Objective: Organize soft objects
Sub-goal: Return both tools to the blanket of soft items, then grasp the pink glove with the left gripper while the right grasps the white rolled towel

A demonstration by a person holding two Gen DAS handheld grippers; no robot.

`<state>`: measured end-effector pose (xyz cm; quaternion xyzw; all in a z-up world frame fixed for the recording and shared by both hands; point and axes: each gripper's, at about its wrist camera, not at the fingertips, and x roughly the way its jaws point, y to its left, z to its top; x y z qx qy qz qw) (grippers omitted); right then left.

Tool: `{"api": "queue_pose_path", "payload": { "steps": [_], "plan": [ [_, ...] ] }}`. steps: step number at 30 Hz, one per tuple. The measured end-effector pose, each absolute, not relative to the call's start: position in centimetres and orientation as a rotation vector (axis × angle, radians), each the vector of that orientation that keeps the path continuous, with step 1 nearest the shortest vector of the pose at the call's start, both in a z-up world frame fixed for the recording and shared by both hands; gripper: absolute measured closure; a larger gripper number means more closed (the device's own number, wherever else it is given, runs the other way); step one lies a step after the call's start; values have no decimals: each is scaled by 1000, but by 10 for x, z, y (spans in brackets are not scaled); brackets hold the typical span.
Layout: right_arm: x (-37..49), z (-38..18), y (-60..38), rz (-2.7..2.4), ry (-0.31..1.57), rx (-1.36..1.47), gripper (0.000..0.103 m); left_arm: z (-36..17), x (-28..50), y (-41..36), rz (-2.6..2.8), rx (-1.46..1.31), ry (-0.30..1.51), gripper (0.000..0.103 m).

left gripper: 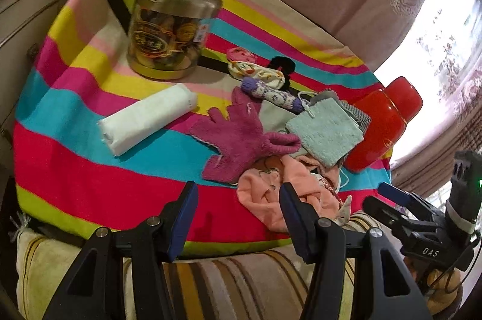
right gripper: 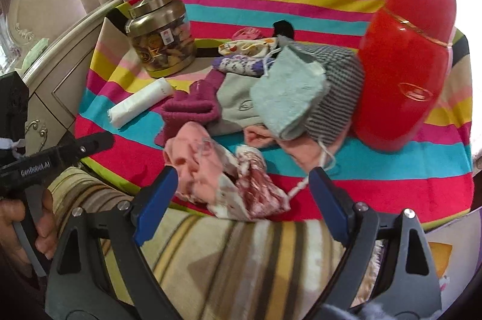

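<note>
A heap of soft things lies on the striped cloth: a magenta glove, a mint towel square, a purple patterned sock, a pink garment and a grey striped cloth. In the right wrist view the pink garment and a floral cloth lie at the near edge between the pads. My left gripper is open and empty, just before the pink garment. My right gripper is open and empty around the floral cloth; it also shows in the left wrist view.
A glass jar with a metal lid stands at the back left. A white roll lies in front of it. A red plastic container stands at the right. A striped cushion lies below the near edge. Curtains hang behind.
</note>
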<state>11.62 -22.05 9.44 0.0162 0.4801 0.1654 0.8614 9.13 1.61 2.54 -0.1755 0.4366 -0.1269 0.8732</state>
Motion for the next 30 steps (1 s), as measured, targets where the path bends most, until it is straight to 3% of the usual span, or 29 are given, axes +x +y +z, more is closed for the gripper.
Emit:
{"api": "queue_pose_path", "payload": {
  "steps": [13,15,16,17,30],
  "plan": [
    [138,91,-210,343,1029,50,13,-10,174,-35,-353,-275,1049,46],
    [142,89,-209,345,1040,64,13,-19,184,-40,-365,-274,1068,56],
    [144,88,-207,346,1047,68,13,-23,187,-41,-372,-284,1078,82],
    [145,87,-206,347,1052,71,13,-26,189,-38,-371,-300,1086,93],
    [175,65,-166,399,1139,208,13,2,163,30,-361,-563,857,96]
  ]
}}
